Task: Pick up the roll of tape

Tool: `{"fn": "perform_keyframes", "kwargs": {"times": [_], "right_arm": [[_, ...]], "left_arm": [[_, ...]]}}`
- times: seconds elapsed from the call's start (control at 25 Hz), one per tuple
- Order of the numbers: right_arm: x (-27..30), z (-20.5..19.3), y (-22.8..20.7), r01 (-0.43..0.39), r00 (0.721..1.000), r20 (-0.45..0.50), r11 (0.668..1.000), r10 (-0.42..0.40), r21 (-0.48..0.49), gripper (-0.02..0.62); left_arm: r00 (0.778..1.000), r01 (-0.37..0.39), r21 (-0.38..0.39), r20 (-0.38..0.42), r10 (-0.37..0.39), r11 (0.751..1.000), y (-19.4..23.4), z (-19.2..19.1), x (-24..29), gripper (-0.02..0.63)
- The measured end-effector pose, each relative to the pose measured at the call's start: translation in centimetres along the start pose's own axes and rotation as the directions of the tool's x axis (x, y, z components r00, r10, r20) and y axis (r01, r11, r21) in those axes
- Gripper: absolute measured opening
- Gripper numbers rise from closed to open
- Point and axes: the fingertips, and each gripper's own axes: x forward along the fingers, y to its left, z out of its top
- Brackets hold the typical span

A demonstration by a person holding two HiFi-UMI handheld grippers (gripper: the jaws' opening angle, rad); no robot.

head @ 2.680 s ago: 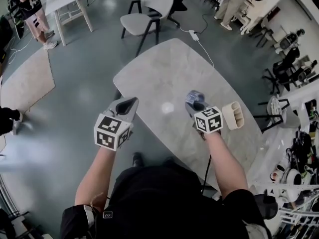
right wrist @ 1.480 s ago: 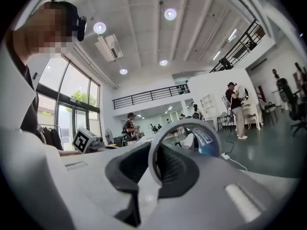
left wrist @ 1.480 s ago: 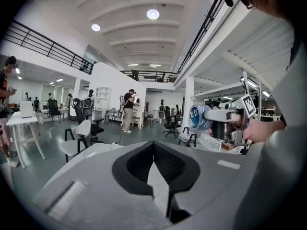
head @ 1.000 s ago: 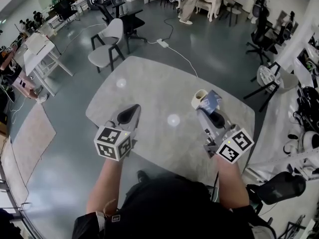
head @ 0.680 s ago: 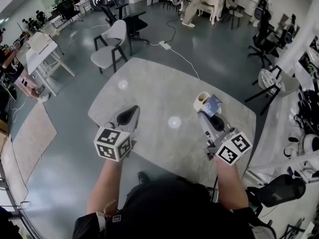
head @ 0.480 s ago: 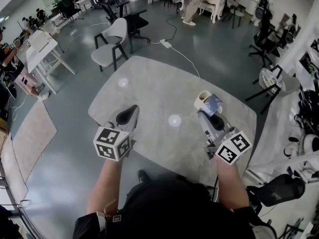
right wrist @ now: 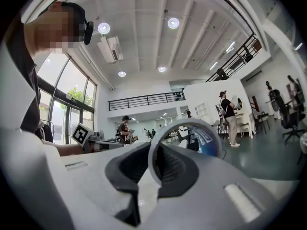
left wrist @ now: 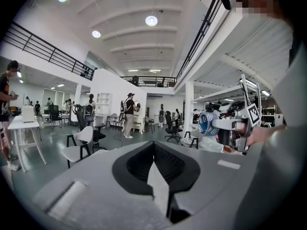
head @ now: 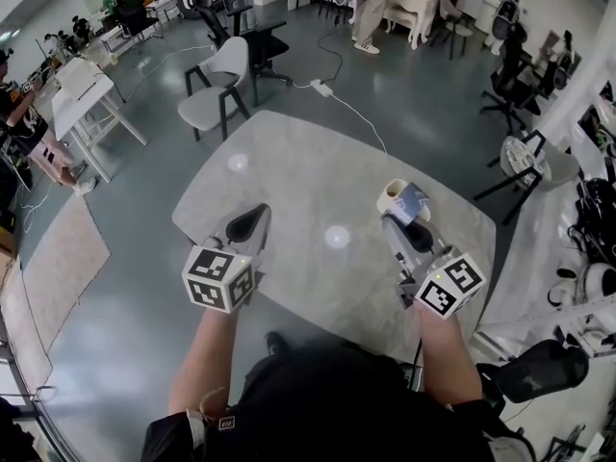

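Observation:
The roll of tape is a pale ring with a blue label inside. My right gripper is shut on its wall and holds it over the right side of the marble table. In the right gripper view the roll stands upright between the dark pads, with the gripper clamped on its left wall. The left gripper view shows the same roll off to the right. My left gripper hovers over the table's near left edge, shut with nothing in it.
A cream holder stands on the table just behind the held tape. Beyond the table's far edge are two chairs and a power strip with cable on the floor. A round stool stands to the right.
Since the oldest frame the head camera has swung and the cream holder now sits behind the tape, not to its right. Over the last second neither gripper has moved.

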Motion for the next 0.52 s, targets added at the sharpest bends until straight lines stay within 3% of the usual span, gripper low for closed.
{"fn": "perform_keyframes", "kwargs": {"times": [0.52], "right_arm": [[0.9, 0.1, 0.7, -0.002, 1.000, 0.009, 1.000, 0.002, -0.009, 0.046]], "left_arm": [[1.000, -0.010, 0.003, 0.015, 0.010, 1.000, 0.8, 0.1, -1.0, 0.011]]}}
